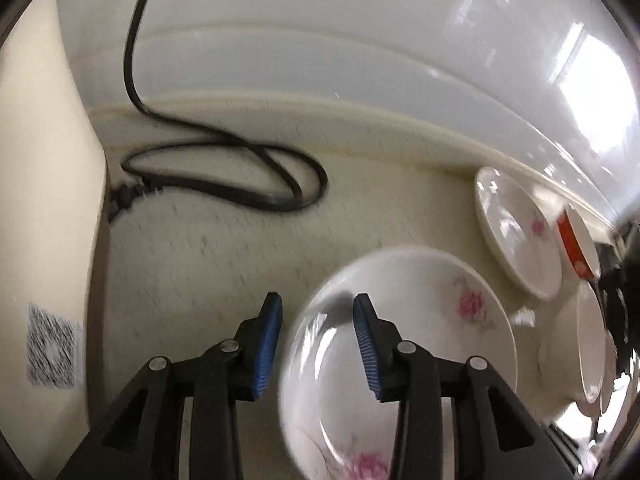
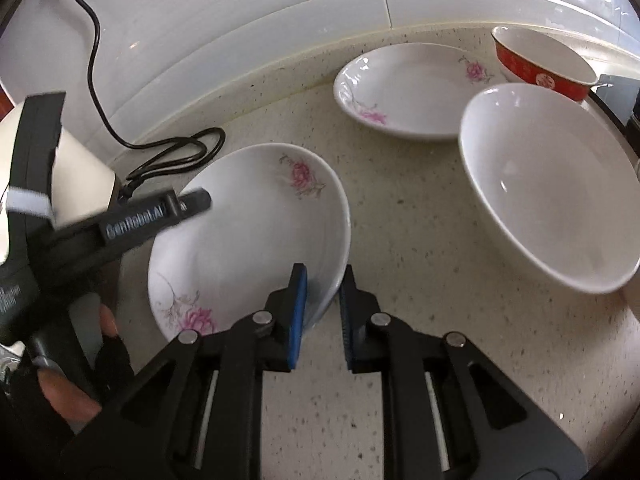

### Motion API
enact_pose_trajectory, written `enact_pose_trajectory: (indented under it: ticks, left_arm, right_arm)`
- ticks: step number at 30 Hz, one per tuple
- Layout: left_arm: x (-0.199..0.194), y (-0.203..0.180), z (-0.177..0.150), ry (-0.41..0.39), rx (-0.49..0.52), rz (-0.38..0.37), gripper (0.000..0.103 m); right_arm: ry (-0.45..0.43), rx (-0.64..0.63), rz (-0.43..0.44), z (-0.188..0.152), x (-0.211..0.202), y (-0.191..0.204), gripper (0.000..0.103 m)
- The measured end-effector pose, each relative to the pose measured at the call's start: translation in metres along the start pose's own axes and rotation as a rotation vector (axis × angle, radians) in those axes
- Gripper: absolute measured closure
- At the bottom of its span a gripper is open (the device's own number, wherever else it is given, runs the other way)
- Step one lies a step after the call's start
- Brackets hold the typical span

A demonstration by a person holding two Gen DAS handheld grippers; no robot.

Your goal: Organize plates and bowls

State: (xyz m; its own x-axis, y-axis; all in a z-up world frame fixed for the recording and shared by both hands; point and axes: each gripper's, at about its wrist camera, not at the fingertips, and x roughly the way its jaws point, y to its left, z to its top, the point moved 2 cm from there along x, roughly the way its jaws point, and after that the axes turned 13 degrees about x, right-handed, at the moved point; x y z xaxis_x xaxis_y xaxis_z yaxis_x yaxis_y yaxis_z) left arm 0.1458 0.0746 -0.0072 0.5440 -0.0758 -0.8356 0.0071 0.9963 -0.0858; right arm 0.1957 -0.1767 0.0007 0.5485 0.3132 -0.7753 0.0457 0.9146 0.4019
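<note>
Right wrist view shows the near plate, white with pink flowers, at the centre of the bench. It is tilted: its rim at five o'clock sits between the fingers of the right gripper, which clench on it, the blue pad of one finger inside the rim and the other outside. The left gripper comes in from nine o'clock with one finger over the plate's well; from the left wrist view its fingers straddle the rim, one outside and one over the well, with a gap on both sides, so I judge them released, not yet pressing.

Being round, the plate has no long axis; its open face looks up and leans toward eleven o'clock, the flowers lying at one and seven o'clock on the rim.

Outward, a second flowered plate lies flat at one o'clock, well apart. A plain white bowl stands tilted at three o'clock, and a red bowl sits behind it near the tiled wall. A black cable loops at ten o'clock.

As for progress, nothing is stacked: both plates and both bowls lie separate. I judge the work to be at its start, with the near plate only being taken up, and all the grouping left.
</note>
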Motion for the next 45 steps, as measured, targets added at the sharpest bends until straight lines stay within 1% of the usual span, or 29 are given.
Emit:
enact_pose_trajectory:
  ticks: [2,4,5,6,8,9,10,11,12,14,16,21,23,28,37,45]
  left_arm:
    - [-0.004,-0.003,-0.006,0.007,0.031,-0.001,0.064]
    - [-0.006,-0.003,-0.008,0.009,0.044,-0.007,0.064]
    - [-0.007,-0.010,-0.016,0.011,0.047,-0.010,0.064]
    - [-0.007,-0.009,-0.015,0.018,0.051,-0.016,0.064]
    - [0.002,-0.013,-0.001,0.033,0.061,-0.044,0.066]
    - [0.009,-0.007,0.004,0.039,0.064,-0.054,0.071]
    - [0.010,-0.006,0.006,0.041,0.063,-0.081,0.075]
    - [0.011,-0.003,0.006,0.043,0.064,-0.102,0.076]
    - [0.009,-0.003,0.003,0.047,0.073,-0.116,0.078]
    - [0.001,-0.001,-0.013,0.046,0.085,-0.132,0.081]
    - [-0.005,-0.002,-0.021,0.046,0.096,-0.140,0.085]
    - [-0.025,-0.008,-0.041,0.056,0.109,-0.142,0.085]
    - [-0.021,-0.019,-0.044,0.058,0.111,-0.148,0.085]
    - [-0.023,-0.026,-0.053,0.065,0.134,-0.166,0.085]
    - [-0.046,-0.026,-0.079,0.064,0.152,-0.192,0.085]
    - [-0.066,-0.022,-0.099,0.059,0.170,-0.213,0.086]
  right_arm:
    - [0.021,0.018,0.003,-0.003,-0.001,-0.001,0.079]
    - [0.021,0.035,0.014,-0.007,-0.005,-0.004,0.074]
    - [0.021,0.039,0.015,-0.011,-0.008,-0.004,0.073]
    - [0.022,0.045,0.017,-0.013,-0.010,-0.005,0.073]
    - [0.024,0.067,0.018,-0.019,-0.012,-0.006,0.073]
    - [0.023,0.074,0.020,-0.020,-0.012,-0.007,0.074]
    - [0.023,0.075,0.020,-0.022,-0.013,-0.007,0.079]
    - [0.020,0.071,0.011,-0.024,-0.015,-0.007,0.078]
    - [0.009,0.068,-0.008,-0.025,-0.016,-0.008,0.079]
    - [0.010,0.092,-0.005,-0.027,-0.019,-0.014,0.082]
    - [0.014,0.112,-0.009,-0.030,-0.022,-0.019,0.084]
    - [0.019,0.114,-0.020,-0.044,-0.032,-0.021,0.085]
    - [0.022,0.114,-0.023,-0.051,-0.036,-0.020,0.085]
    - [0.023,0.112,-0.035,-0.068,-0.047,-0.022,0.085]
    - [0.005,0.095,-0.054,-0.093,-0.076,-0.026,0.085]
    - [-0.004,0.082,-0.071,-0.113,-0.089,-0.023,0.085]
